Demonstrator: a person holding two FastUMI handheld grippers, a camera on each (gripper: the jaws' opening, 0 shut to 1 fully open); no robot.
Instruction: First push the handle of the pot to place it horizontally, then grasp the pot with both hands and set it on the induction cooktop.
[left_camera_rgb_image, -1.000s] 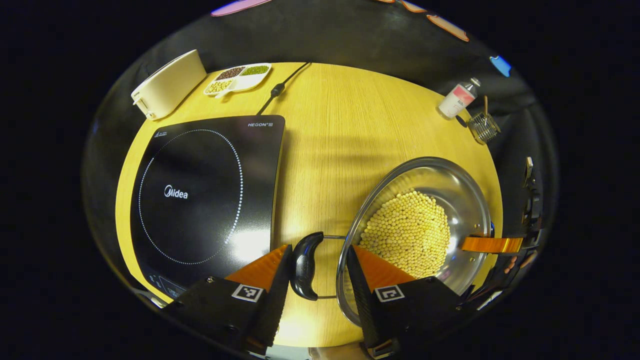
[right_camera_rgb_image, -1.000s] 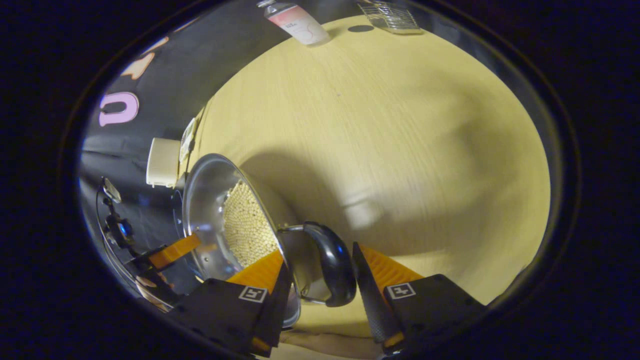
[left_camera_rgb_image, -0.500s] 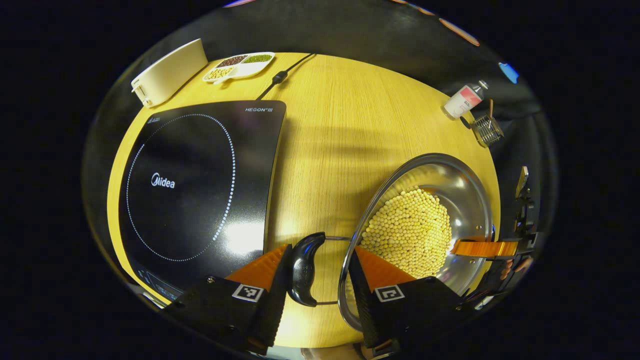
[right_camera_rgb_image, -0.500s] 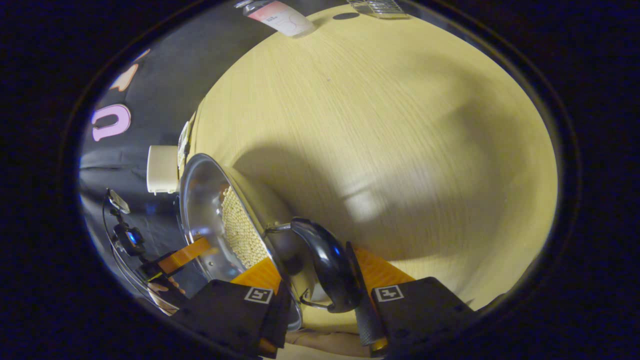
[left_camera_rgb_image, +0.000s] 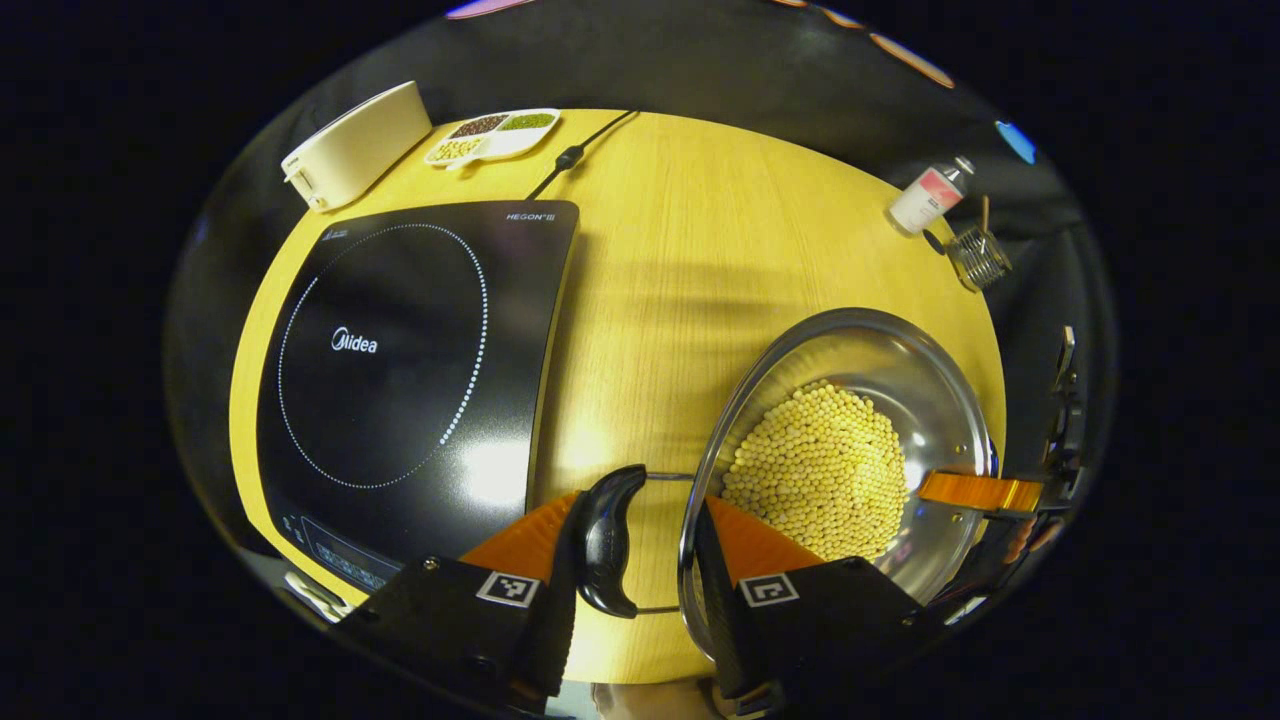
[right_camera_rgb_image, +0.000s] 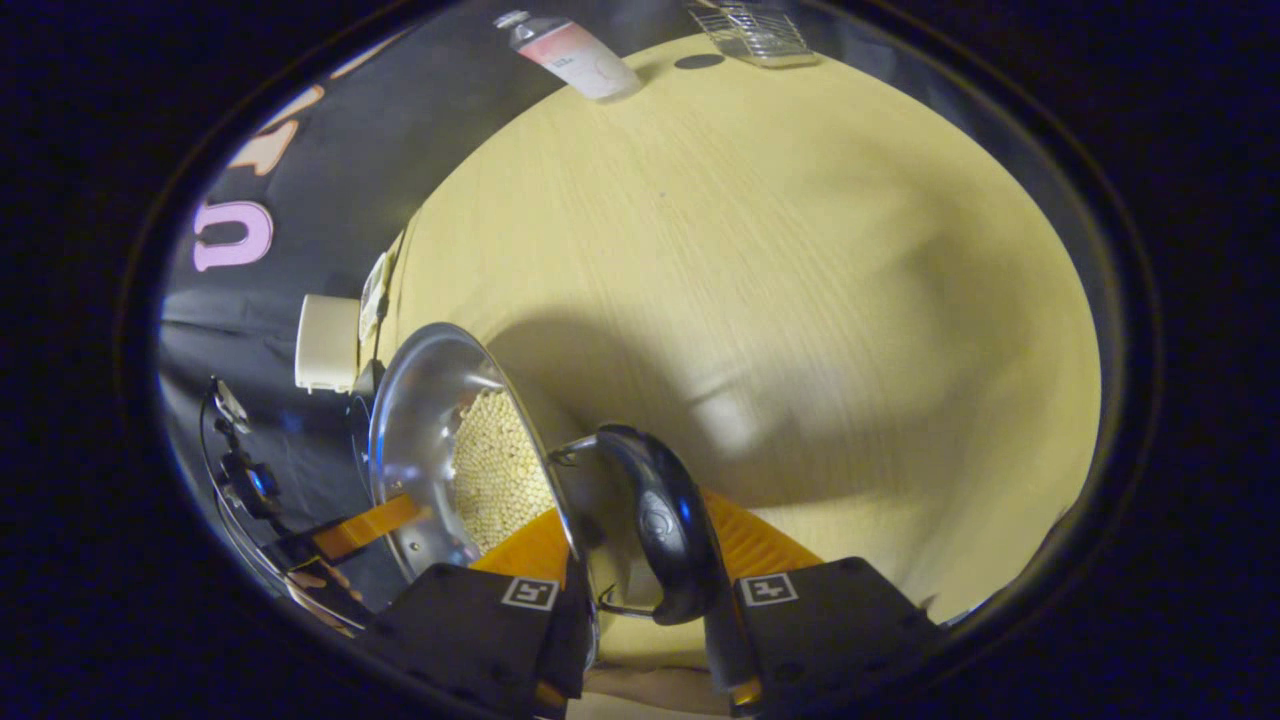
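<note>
A steel pot (left_camera_rgb_image: 900, 370) holding soybeans sits right of the black induction cooktop (left_camera_rgb_image: 400, 370) in the left gripper view. My left gripper (left_camera_rgb_image: 632, 545) is shut across the pot's black left handle (left_camera_rgb_image: 603, 540) and rim, one finger outside the handle and one inside the rim. In the right gripper view my right gripper (right_camera_rgb_image: 645, 560) is shut the same way on the other black handle (right_camera_rgb_image: 665, 520) of the pot (right_camera_rgb_image: 420, 420). Each view shows an orange finger of the opposite gripper at the far rim. The pot casts a broad shadow on the table and looks slightly raised.
Behind the cooktop at the back left are a white box (left_camera_rgb_image: 355, 145), a divided dish of beans (left_camera_rgb_image: 490, 135) and the power cable (left_camera_rgb_image: 570, 155). A bottle (left_camera_rgb_image: 925, 198) and a small wire basket (left_camera_rgb_image: 980, 258) stand at the back right. Bare wooden table (left_camera_rgb_image: 680, 260) separates pot and cooktop.
The right gripper's fingers have drawn together onto the handle and rim, and the left gripper's have narrowed slightly. The table and cooktop have shifted in both views while the pot stays between the fingers.
</note>
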